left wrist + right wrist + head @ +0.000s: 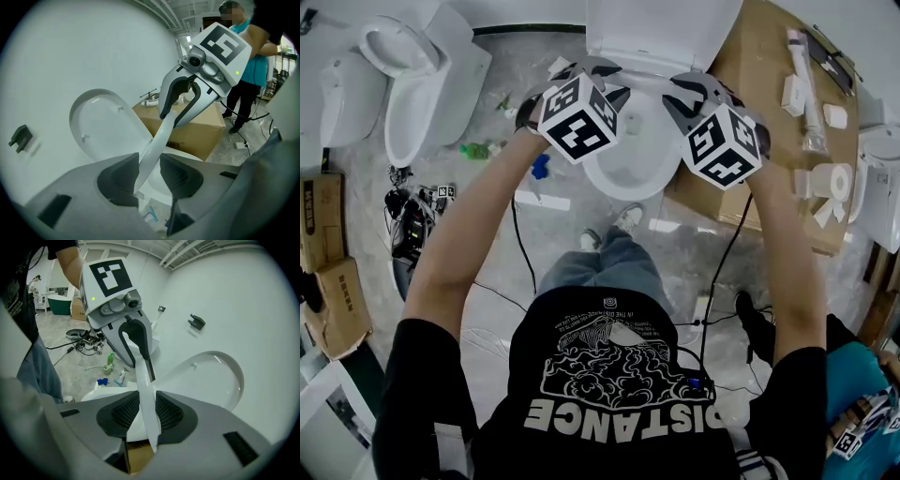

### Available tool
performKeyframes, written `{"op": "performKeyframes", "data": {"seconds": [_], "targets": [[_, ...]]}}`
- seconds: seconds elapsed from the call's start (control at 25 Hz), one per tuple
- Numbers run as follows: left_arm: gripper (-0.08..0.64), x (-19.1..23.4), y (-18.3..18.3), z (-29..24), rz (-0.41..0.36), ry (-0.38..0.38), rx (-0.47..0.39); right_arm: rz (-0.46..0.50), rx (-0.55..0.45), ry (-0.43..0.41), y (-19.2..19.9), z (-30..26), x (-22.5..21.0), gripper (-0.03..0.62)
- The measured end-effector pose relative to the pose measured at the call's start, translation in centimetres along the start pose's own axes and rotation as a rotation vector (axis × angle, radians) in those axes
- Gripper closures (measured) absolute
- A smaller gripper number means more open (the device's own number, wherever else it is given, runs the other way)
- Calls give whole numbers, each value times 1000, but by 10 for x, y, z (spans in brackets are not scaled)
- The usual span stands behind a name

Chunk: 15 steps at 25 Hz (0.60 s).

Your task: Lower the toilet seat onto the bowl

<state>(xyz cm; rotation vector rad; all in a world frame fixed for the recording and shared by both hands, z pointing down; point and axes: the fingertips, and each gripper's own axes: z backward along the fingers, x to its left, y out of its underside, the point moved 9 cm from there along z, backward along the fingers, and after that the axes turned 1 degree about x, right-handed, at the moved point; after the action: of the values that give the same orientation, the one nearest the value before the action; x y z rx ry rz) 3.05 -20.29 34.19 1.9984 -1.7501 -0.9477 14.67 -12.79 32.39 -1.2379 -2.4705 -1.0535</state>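
Note:
The white toilet seat (157,140) hangs tilted above the bowl (628,173), with one gripper on each side of its ring. My left gripper (150,176) is shut on the seat's left rim, which runs up between its dark pads. On the right rim (145,399), my right gripper (140,416) is shut as well. Each gripper view shows the other gripper, the right gripper (180,101) and the left gripper (136,345), clamped on the far end. The lid (661,33) stands upright behind. In the head view the left gripper (581,70) and right gripper (698,89) flank the bowl.
A cardboard box (769,112) with white parts on it stands right of the bowl. Two other toilets (422,84) lie at the left. Bottles (473,150) and cables (412,220) litter the floor. A person in teal (248,61) stands nearby.

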Motion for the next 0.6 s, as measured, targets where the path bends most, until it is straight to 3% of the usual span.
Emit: {"op": "performKeyframes", "data": {"seconds": [0.6], "targets": [[425,-57,40,2,-72,44,9,2,71,-7,11,-3,71,474]]}}
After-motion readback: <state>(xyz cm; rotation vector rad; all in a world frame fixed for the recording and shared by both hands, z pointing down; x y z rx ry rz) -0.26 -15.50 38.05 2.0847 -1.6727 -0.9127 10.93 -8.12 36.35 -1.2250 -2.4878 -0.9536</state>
